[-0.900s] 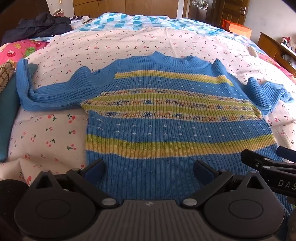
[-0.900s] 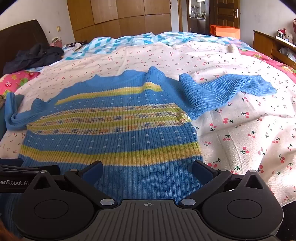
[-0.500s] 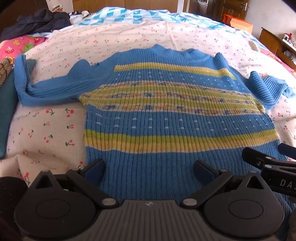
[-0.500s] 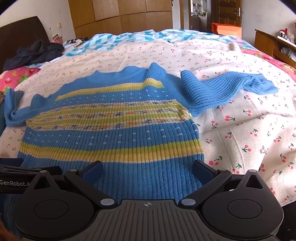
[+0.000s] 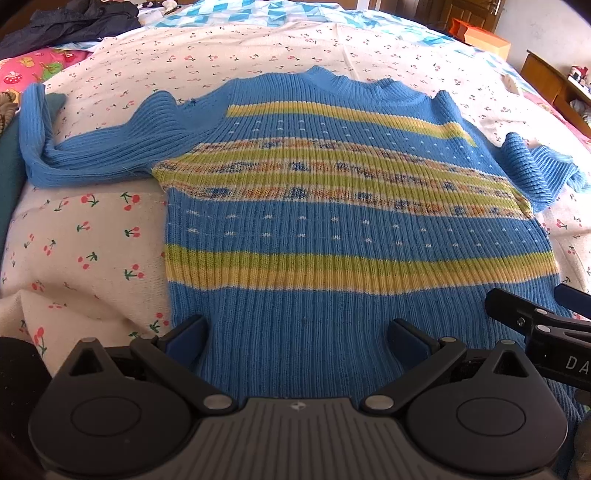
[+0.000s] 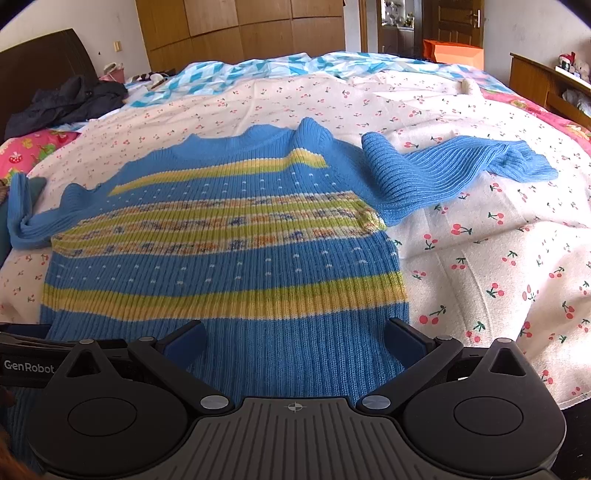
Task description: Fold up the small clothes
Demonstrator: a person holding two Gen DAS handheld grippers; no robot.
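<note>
A small blue knitted sweater (image 5: 332, 229) (image 6: 229, 258) with yellow-green stripes lies flat on the cherry-print bedspread (image 5: 85, 236), neck away from me, both sleeves spread outward. My left gripper (image 5: 297, 338) hovers open over the hem near its left corner. My right gripper (image 6: 293, 338) hovers open over the hem near its right corner. Nothing is between either pair of fingers. The right gripper's black fingers (image 5: 517, 314) show at the right edge of the left wrist view. The left gripper's body (image 6: 26, 354) shows at the left edge of the right wrist view.
A dark jacket (image 6: 66, 103) and a pink pillow (image 6: 33, 147) lie at the far left of the bed. A blue-white quilt (image 6: 295, 66) lies at the back, a teal cloth (image 5: 9, 173) at the left edge. Wooden wardrobes (image 6: 240, 29) and a side cabinet (image 6: 546, 85) stand beyond.
Both grippers have tilted down and moved closer over the sweater's hem. The sweater has not moved.
</note>
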